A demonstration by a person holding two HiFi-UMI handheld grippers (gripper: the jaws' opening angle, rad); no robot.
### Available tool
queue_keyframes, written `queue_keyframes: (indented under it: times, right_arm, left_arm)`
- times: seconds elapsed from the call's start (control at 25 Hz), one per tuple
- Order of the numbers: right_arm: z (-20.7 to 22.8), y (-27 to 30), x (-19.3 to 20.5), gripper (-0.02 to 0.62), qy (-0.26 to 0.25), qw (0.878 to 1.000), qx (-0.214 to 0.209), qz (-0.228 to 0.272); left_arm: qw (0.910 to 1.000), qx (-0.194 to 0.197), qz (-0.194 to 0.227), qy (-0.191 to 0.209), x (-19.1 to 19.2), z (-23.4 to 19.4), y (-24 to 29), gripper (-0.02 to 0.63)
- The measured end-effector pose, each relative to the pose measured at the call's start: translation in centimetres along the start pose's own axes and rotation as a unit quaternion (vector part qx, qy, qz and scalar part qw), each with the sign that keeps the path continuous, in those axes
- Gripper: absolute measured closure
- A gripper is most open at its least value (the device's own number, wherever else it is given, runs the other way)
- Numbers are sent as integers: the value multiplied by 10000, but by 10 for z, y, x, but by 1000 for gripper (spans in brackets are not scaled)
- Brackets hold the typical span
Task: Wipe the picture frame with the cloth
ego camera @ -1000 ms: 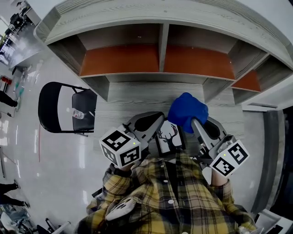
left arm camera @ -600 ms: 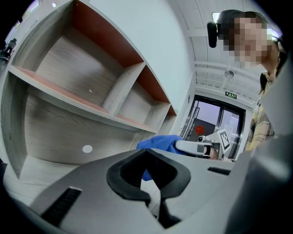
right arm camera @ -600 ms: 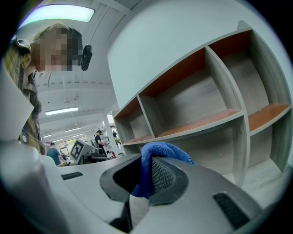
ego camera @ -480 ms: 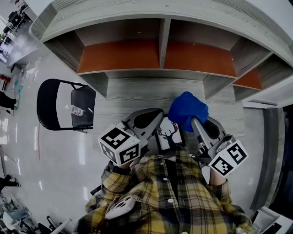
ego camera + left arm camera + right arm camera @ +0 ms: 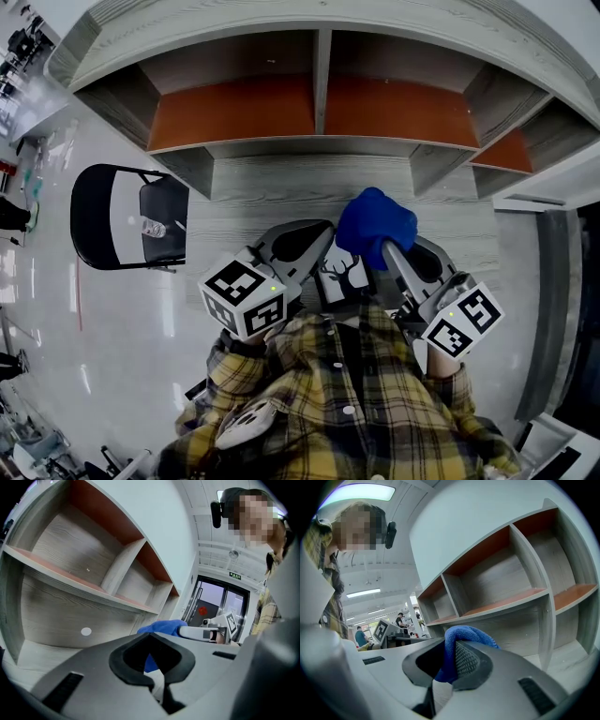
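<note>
Left tool (image 5: 323, 242): jaws pressed together, in front of the person's chest. Its tip is at the frame's left edge. I cannot tell whether it pinches that edge.
Right tool (image 5: 387, 253): clamped on the cloth, which bulges out above its jaws.
Cloth (image 5: 375, 223): blue and bunched, held at the frame's upper right corner and covering it. In the left gripper view it shows through the gap behind that tool's jaws.
Frame (image 5: 342, 272): between the two tools, close to the person. It holds a white picture with a dark deer head. I cannot tell how it is propped.
Surface (image 5: 272, 202): grey wood grain, running under both tools.
Shelf (image 5: 319, 112): grey, with orange-brown boards, at the back of the surface.
Chair (image 5: 127, 220): black, on the floor well to the left.
</note>
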State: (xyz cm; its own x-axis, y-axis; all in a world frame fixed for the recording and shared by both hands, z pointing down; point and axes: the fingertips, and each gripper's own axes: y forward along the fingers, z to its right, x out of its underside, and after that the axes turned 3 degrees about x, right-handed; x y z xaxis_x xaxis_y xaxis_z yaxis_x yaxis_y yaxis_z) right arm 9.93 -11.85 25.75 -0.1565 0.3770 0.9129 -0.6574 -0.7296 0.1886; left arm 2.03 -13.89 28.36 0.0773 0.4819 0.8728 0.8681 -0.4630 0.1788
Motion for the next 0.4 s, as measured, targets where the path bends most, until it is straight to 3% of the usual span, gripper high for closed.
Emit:
queue_keyframes:
  times: [0.4]
  right_arm:
    - [0,4,3,548,5,10000,-74,-65]
  left_arm:
    - [10000,-30,-14,-16,5,-2,-2,600]
